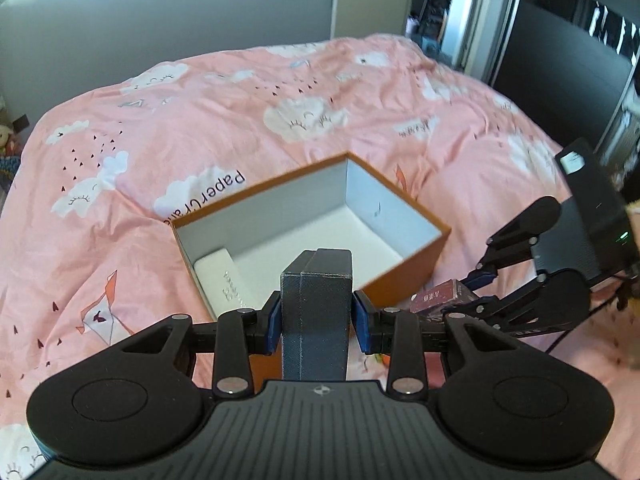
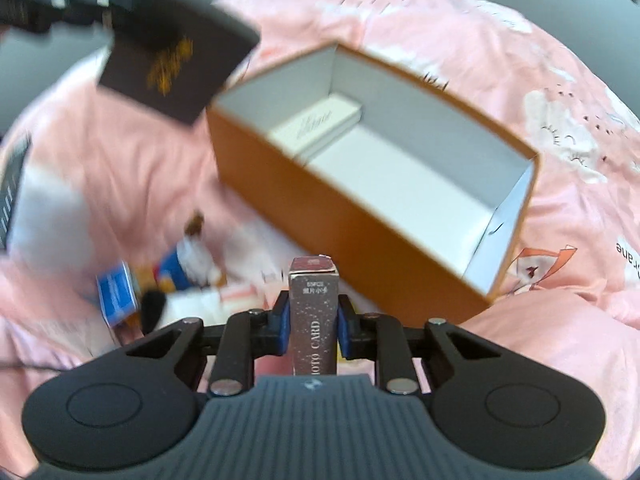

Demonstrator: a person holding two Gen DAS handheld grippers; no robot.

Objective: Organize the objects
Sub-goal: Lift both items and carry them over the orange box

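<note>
Above the orange box, left gripper clamps a dark box, right gripper a photo-card pack; simultaneous drops could collide.

Orange box, lidless, white-lined, on the pink bedspread; a white case lies inside at one end. Dark gold-lettered box clamped upright, lifted; maroon photo-card box likewise.
</note>
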